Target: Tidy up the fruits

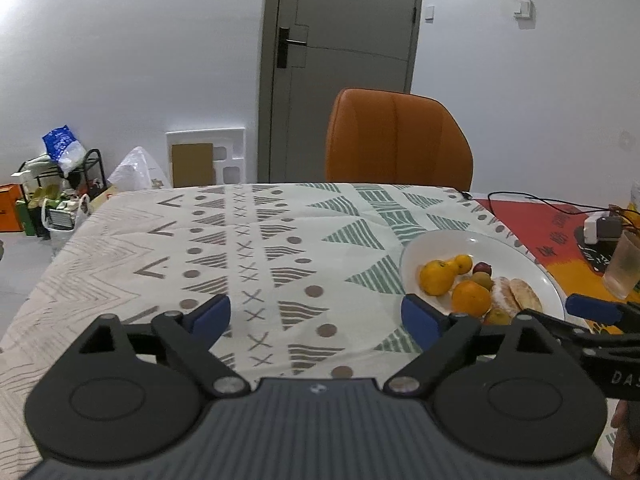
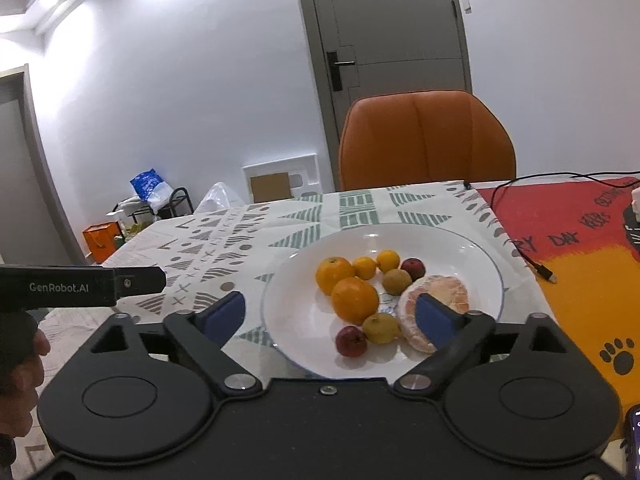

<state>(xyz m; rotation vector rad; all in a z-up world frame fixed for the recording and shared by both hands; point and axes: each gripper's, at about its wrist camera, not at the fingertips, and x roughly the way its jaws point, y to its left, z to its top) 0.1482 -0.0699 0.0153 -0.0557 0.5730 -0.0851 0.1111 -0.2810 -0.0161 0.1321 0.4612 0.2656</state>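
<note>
Bench with plate of fruit; both claws empty.
Patterned bench (image 2: 224, 240) carries a white plate (image 2: 472, 264) holding oranges (image 2: 354, 299), peeled citrus (image 2: 440, 292) and small fruits. Left claw (image 1: 316, 316) gapes wide over cloth; right claw (image 2: 332, 316) gapes wide above the plate's near rim.

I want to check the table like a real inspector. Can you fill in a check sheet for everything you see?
Surface: patterned tablecloth, red-orange mat beside it.
Job's things: white plate holding oranges, small yellow, brownish and red fruits, peeled citrus.
Clutter: plastic cup, white charger.
Grippers: left gripper open, empty, over the cloth; right gripper open, empty, over the plate.
Cables: black cable on the mat.
Surroundings: orange chair, grey door, bags and boxes on the floor.
</note>
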